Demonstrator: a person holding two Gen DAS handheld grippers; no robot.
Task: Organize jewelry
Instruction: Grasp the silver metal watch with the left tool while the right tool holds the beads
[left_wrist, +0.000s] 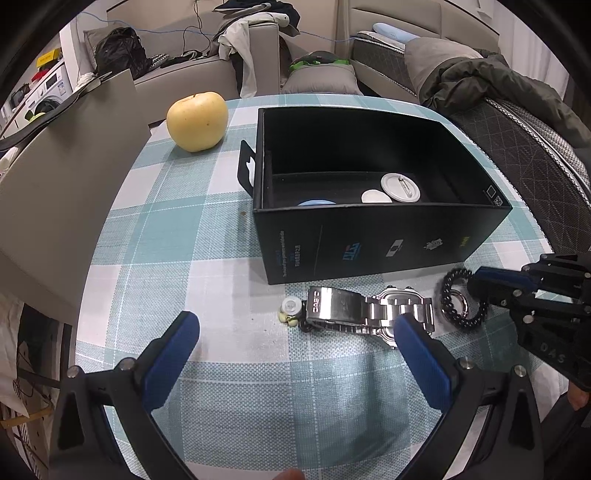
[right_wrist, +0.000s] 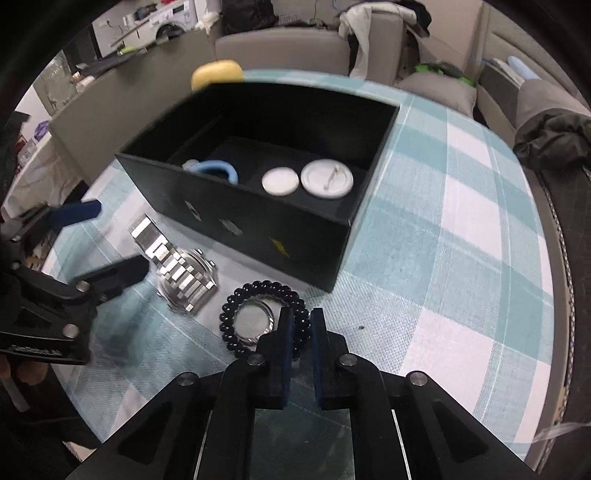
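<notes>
- Right tool (right_wrist: 301, 325) sits at the near edge of the bracelet (right_wrist: 236, 295), its blue pads clenched on the beads there.
- Bracelet is a ring of black beads lying flat on the surface (right_wrist: 461, 258), with a silvery ring (right_wrist: 255, 319) inside it.
- Watch (right_wrist: 181, 269), silver with a metal band, lies just left of the bracelet in the right wrist view, near the front wall of the box (right_wrist: 258, 236).
- Box is black and open-topped; on its floor lie a blue loop (right_wrist: 218, 168), a small white disc (right_wrist: 280, 181) and a larger white pin badge (right_wrist: 327, 178), the two white pieces side by side.
- Left tool (left_wrist: 295, 328) hovers over the surface with its blue pads spread wide and released, nothing between them; its right pad overlaps the watch in the left wrist view.
- Small white charm (left_wrist: 291, 310) lies at the clasp end of the watch, touching or just beside it.
- Apple (left_wrist: 197, 121), yellow, stands on the surface beyond the box's left corner, well apart from the jewelry.
- Surface wears a teal-and-white checked cloth.
- Sofa (left_wrist: 207, 74) with heaped clothes stands behind the surface.
</notes>
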